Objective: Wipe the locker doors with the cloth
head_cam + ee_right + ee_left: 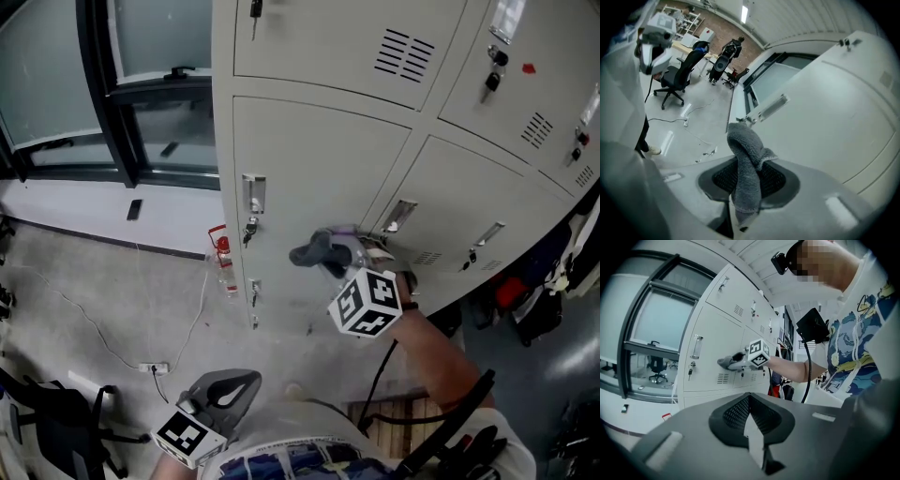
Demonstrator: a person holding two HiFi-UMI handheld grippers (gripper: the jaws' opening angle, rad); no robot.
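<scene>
Right now the right claw [743, 213] is pinching the cloth [746, 164]. The cloth's lower end is clamped between the jaws, and the rest rises past their tips and folds over into a loose hump. In the head view the cloth sits just ahead of that claw, at the lower right edge of a middle-row locker door [309, 159] and close to the seam with the next door. Whether it touches the metal cannot be told. It is grey terry, nubbly, with a stitched hem along one edge. The left claw [757, 446] is pressed together on nothing, held low and well apart from the lockers. The cube [366, 302] on the right claw bears black-and-white square markers. A label [507, 14] on an upper door is too small to read.
</scene>
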